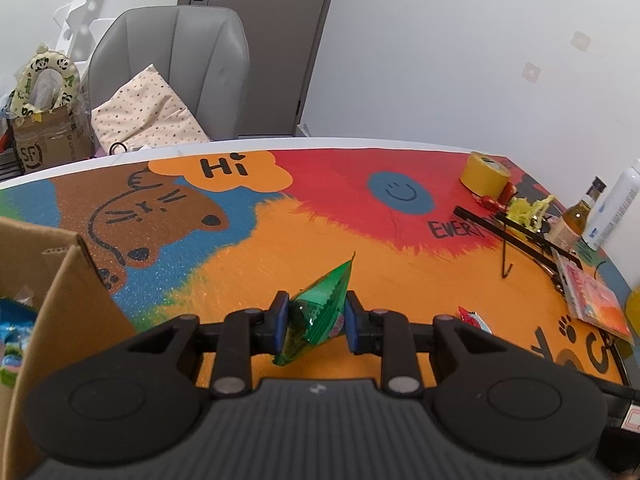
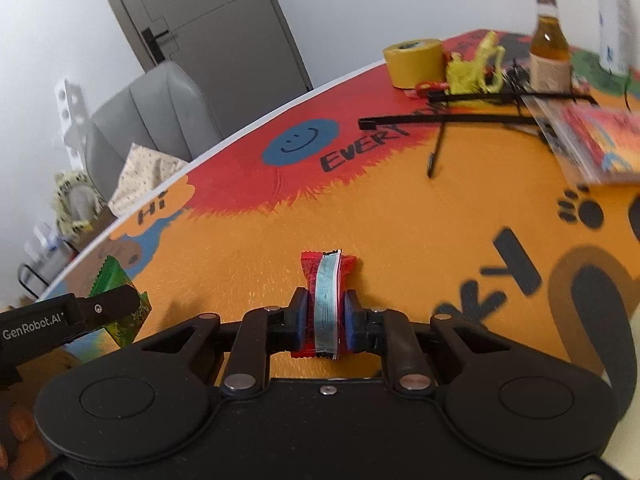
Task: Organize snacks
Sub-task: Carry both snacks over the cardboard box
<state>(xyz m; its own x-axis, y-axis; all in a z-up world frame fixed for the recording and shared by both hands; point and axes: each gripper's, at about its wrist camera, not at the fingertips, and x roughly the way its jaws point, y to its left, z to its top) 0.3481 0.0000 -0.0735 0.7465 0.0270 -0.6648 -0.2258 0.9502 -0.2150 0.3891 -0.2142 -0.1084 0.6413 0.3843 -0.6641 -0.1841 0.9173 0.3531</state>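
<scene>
My left gripper (image 1: 316, 322) is shut on a green snack packet (image 1: 320, 312), which sticks up and forward between the blue pads, above the colourful mat. The same green snack packet (image 2: 116, 280) and the left gripper's finger show at the left of the right wrist view. My right gripper (image 2: 325, 316) is shut on a red snack packet (image 2: 326, 300) with a pale blue seam, which lies on the orange part of the mat. That red packet (image 1: 472, 318) peeks out at the right in the left wrist view. A cardboard box (image 1: 60, 292) holding blue packets stands at the left.
On the table's (image 1: 280, 142) right side are a yellow tape roll (image 1: 484, 174), a black hanger (image 1: 516, 236), yellow-green stuff (image 1: 528, 208), a small amber bottle (image 2: 550, 40), a white bottle (image 1: 612, 208) and a flat colourful packet (image 1: 596, 300). A grey chair (image 1: 172, 68) with a cushion stands behind the table.
</scene>
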